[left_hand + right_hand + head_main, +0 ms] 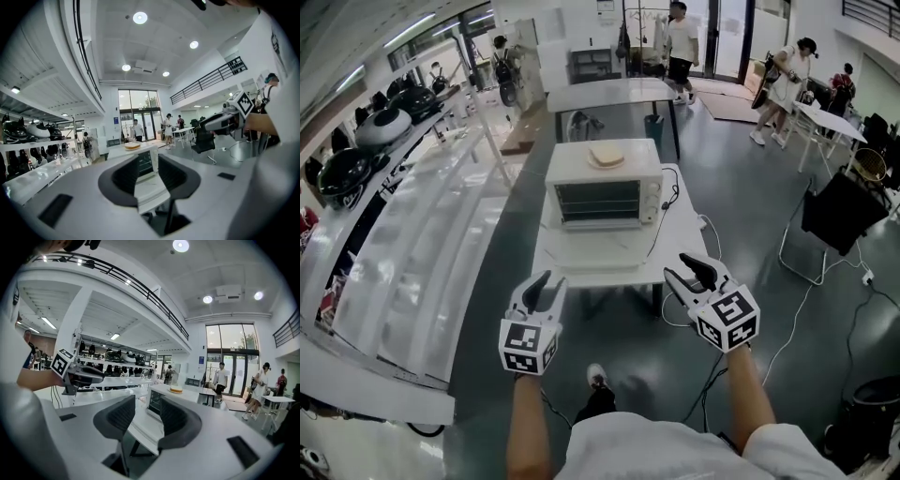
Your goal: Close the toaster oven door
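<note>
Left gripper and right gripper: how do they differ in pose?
In the head view the left gripper leans right, the right gripper leans left. The right gripper sits higher in the picture than the left gripper. Both are open, empty, and short of the toaster oven.

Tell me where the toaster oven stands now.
In the head view, the toaster oven stands at the centre, on the white table, right of the long shelves.

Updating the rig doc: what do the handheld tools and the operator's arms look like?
The left tool and right tool both have white bodies with curved, dark grey jaw pads. Each carries a cube printed with black-and-white square markers. The person wears a white short-sleeved shirt; the forearms are uncovered.
</note>
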A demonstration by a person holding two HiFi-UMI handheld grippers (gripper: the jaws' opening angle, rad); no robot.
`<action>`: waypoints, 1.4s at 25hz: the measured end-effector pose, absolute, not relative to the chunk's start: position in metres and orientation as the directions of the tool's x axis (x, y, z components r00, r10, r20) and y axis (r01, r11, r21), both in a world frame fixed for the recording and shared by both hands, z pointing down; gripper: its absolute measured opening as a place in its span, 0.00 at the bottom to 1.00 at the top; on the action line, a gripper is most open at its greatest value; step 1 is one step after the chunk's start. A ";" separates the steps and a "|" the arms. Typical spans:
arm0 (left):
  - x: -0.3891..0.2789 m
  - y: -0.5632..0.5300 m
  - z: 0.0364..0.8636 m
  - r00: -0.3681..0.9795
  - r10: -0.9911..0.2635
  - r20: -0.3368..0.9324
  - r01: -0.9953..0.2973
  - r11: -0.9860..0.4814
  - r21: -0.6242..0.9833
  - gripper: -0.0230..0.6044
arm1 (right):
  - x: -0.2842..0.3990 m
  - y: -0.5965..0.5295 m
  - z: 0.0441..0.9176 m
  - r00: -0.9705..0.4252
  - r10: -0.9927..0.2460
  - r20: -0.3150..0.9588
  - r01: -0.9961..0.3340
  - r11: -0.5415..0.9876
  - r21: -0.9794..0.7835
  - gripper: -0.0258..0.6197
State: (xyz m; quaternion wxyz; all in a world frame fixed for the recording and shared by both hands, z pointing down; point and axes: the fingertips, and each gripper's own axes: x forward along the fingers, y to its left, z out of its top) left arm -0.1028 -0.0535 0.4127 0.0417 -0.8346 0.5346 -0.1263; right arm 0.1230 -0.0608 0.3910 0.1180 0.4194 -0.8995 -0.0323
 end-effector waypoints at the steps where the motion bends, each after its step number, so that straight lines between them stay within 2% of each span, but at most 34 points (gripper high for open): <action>1: -0.107 -0.068 0.412 0.401 -0.901 0.167 -0.880 -0.429 -0.204 0.25 | 0.119 -0.073 0.390 -0.618 -0.763 0.188 -0.747 0.645 0.161 0.31; 10: -0.154 -0.194 0.419 0.432 -0.880 0.198 -0.862 -0.467 -0.197 0.25 | 0.066 -0.186 0.397 -0.594 -0.768 0.242 -0.756 0.635 0.159 0.31; 20: -0.195 -0.282 0.514 0.428 -0.841 0.330 -0.867 -0.486 -0.113 0.25 | 0.030 -0.271 0.465 -0.569 -0.730 0.378 -0.771 0.633 0.061 0.31; 23: -0.199 -0.291 0.551 0.409 -0.826 0.386 -0.877 -0.473 -0.081 0.25 | 0.028 -0.286 0.484 -0.572 -0.705 0.420 -0.767 0.641 0.031 0.31; 27: -0.202 -0.291 0.605 0.373 -0.799 0.472 -0.873 -0.475 -0.115 0.24 | 0.025 -0.303 0.505 -0.586 -0.673 0.451 -0.757 0.653 -0.007 0.31; 35: -0.212 -0.273 0.700 0.323 -0.746 0.583 -0.924 -0.380 0.026 0.24 | 0.032 -0.309 0.543 -0.616 -0.626 0.478 -0.743 0.663 -0.089 0.31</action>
